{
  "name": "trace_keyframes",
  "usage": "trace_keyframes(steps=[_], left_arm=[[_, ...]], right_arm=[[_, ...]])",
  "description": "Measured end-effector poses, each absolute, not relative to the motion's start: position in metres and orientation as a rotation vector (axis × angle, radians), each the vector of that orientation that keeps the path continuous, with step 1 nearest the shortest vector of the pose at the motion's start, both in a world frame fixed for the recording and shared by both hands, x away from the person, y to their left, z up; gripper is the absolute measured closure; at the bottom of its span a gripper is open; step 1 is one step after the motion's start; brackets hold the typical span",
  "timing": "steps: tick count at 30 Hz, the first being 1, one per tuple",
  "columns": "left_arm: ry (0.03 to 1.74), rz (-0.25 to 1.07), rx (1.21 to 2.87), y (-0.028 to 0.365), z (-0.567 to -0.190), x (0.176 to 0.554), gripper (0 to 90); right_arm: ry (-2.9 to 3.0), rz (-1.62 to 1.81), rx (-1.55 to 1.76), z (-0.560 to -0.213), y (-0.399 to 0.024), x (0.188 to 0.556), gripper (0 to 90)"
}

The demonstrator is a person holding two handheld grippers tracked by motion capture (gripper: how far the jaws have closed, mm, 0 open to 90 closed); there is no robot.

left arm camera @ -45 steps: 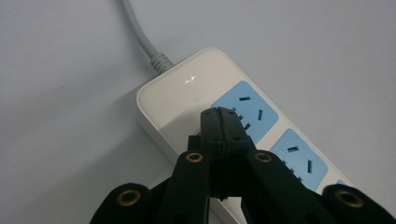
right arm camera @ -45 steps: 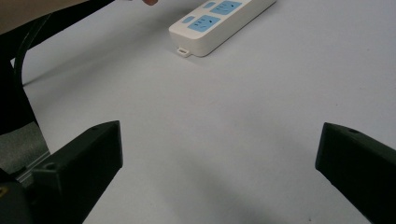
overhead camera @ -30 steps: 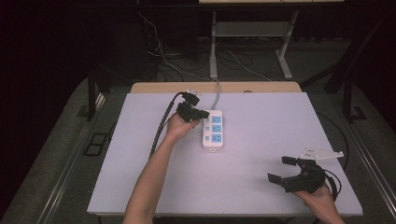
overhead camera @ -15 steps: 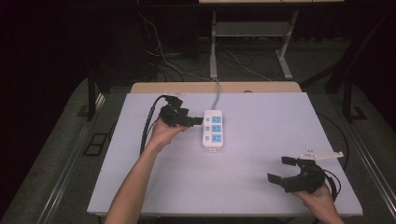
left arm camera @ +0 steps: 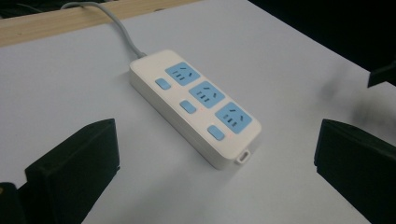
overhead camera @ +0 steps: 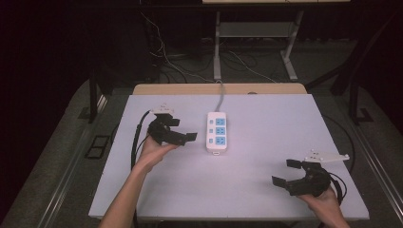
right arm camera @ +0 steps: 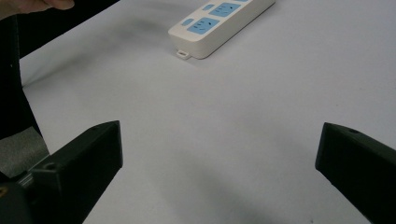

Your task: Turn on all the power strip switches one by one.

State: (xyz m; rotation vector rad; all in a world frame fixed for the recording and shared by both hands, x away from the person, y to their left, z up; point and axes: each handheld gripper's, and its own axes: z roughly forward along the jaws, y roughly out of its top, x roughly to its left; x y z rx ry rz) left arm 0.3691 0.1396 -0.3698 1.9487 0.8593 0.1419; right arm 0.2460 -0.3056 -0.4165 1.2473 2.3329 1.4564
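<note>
step: power strip (overhead camera: 216, 132) judged released | left gripper (overhead camera: 183, 131) jaws just opened wide, nothing between | right gripper (overhead camera: 286, 172) spread, empty | next: fresh approach needed

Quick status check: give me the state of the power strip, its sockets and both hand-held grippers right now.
Power strip: flat on the white table, apart from both grippers, grey cord running off the far edge.
Sockets: all three blue sockets empty, nothing plugged in.
Left hand-held gripper: jaws just opened wide, nothing between them, beside the strip, not touching.
Right hand-held gripper: open, empty, near the table's front right corner.
</note>
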Motion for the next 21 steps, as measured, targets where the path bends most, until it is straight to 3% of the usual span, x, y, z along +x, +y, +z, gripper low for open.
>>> trace_keyframes(steps=[21], left_arm=[[0.833, 0.190, 1.847, 0.167, -0.389, 0.294, 0.0]], right_arm=[[2.338, 1.465, 1.249, -0.417, -0.303, 0.245, 0.5]])
